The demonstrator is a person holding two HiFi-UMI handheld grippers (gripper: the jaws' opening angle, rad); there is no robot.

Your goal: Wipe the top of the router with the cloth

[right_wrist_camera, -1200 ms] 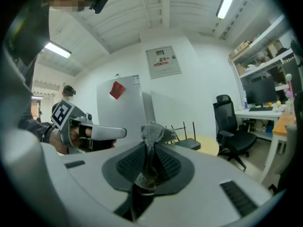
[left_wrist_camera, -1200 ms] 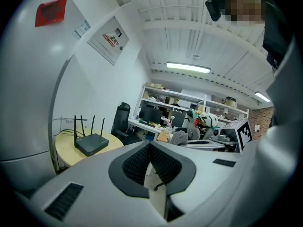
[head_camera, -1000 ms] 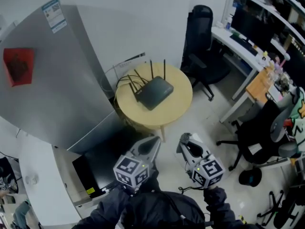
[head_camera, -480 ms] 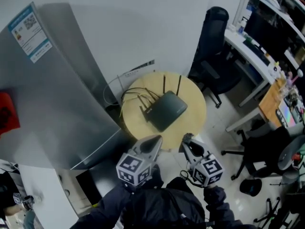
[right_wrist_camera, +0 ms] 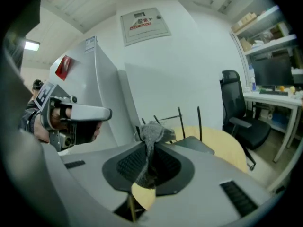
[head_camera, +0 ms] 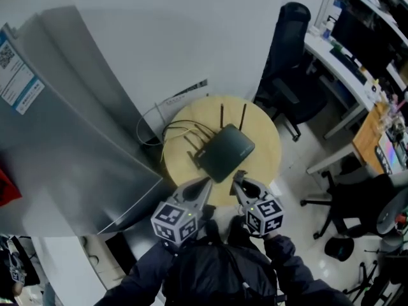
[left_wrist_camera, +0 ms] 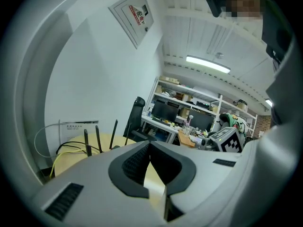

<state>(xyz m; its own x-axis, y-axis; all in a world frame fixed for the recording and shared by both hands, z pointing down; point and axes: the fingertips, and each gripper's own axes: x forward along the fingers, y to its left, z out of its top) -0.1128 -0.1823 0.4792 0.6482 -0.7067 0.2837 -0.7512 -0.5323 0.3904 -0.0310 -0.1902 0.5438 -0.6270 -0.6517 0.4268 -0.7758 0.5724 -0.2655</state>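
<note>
A dark grey router (head_camera: 224, 152) with upright antennas lies on a round yellow table (head_camera: 264, 136). In the right gripper view the router (right_wrist_camera: 191, 144) shows just beyond the jaws. My right gripper (head_camera: 239, 176) hangs over the table's near edge, close to the router, shut on a grey cloth (right_wrist_camera: 152, 135) that bunches up above its tips. My left gripper (head_camera: 203, 187) is beside it at the table's near edge, jaws shut with nothing between them. From the left gripper view only the router's antennas (left_wrist_camera: 88, 143) show.
A tall grey cabinet (head_camera: 76, 145) stands left of the table. Yellow and black cables (head_camera: 178, 136) trail off the table's left side. A black office chair (head_camera: 290, 62) and a desk with monitors (head_camera: 347, 59) are at the right, another chair (head_camera: 376, 203) lower right.
Both grippers have come closer to the table. The right gripper has moved left and forward with the cloth, now near the router.
</note>
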